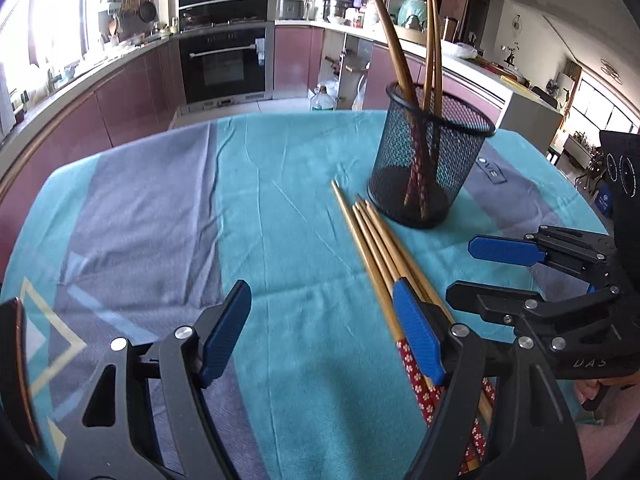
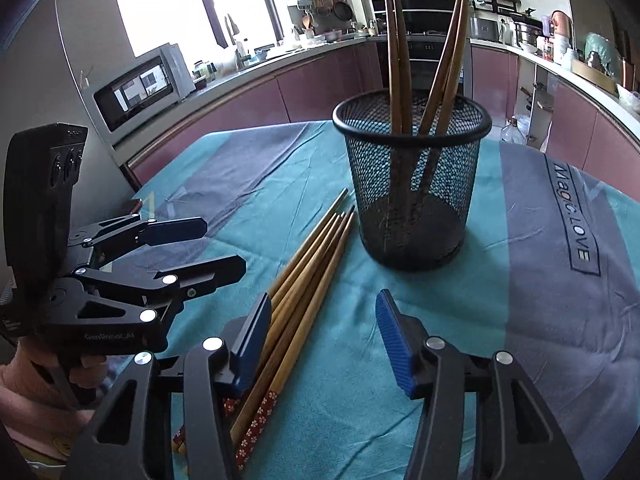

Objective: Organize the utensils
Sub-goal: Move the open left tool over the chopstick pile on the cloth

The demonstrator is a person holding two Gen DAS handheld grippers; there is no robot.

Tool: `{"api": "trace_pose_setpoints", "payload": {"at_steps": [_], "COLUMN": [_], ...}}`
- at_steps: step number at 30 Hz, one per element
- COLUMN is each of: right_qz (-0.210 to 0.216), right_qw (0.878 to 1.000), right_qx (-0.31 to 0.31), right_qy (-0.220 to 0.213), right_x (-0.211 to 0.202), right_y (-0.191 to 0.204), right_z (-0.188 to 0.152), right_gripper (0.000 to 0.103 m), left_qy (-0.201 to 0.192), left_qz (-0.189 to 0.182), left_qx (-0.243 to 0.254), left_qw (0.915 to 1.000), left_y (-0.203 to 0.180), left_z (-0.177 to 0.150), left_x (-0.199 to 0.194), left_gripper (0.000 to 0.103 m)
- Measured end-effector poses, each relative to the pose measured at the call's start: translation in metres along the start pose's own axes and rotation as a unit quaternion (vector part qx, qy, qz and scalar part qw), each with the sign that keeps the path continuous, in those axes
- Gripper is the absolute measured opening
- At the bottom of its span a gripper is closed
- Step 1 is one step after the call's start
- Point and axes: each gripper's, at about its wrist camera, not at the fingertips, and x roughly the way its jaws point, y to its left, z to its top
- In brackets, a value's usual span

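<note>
left gripper (image 1: pixel 320 336) wide open, nothing between its blue pads (image 1: pixel 226 332); hovers low over the tablecloth (image 1: pixel 160 208). its right pad sits at about 4 o'clock in the left wrist view, on top of or just beside the loose chopsticks (image 1: pixel 380 248), cannot tell if touching. seen again in the right wrist view at 9 o'clock, left gripper (image 2: pixel 216 248) fingers apart, empty.

right gripper (image 2: pixel 324 340) also wide open, holding nothing. its left pad (image 2: pixel 252 344) is right against the near end of the loose chopsticks (image 2: pixel 304 276), contact not clear. in the left wrist view the right gripper (image 1: pixel 480 272) comes in from 3 o'clock, fingers spread, empty, close to the bundle.

loose chopsticks: a bundle of about five, lying flat on the teal stripe of the cloth, tips pointing toward the mesh cup (image 1: pixel 432 160), patterned red handle ends toward the cameras. tips stop just beside the cup base, at its 7 o'clock in the right wrist view.

mesh cup (image 2: pixel 412 184): black, upright, on the tablecloth (image 2: pixel 540 280), around 1 o'clock in the left wrist view and 12 o'clock in the right wrist view. chopsticks in cup (image 2: pixel 400 64), four visible, leaning on the rim, tips up. same set in the left wrist view, chopsticks in cup (image 1: pixel 434 48).

behind: oven (image 1: pixel 224 60) at 11 o'clock, microwave (image 2: pixel 140 88) at 10 o'clock.
</note>
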Motion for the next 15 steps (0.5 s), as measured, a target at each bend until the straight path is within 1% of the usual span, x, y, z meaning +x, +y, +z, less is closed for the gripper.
{"api": "trace_pose_setpoints", "payload": {"at_steps": [5, 15], "right_qz": [-0.003, -0.013], "right_qw": [1.0, 1.0], "right_qx": [0.0, 0.007], "right_qy": [0.011, 0.02], "right_x": [0.007, 0.011], "right_y": [0.001, -0.002], "right_z": [-0.004, -0.008], "right_gripper": [0.047, 0.042], "left_qy": [0.009, 0.021], "left_qz": [0.003, -0.007], "left_qx": [0.009, 0.01], "left_qw": [0.9999, 0.9997], "left_y": [-0.006, -0.016], "left_z": [-0.006, -0.009], "left_x": [0.005, 0.015], "left_gripper": [0.071, 0.069]}}
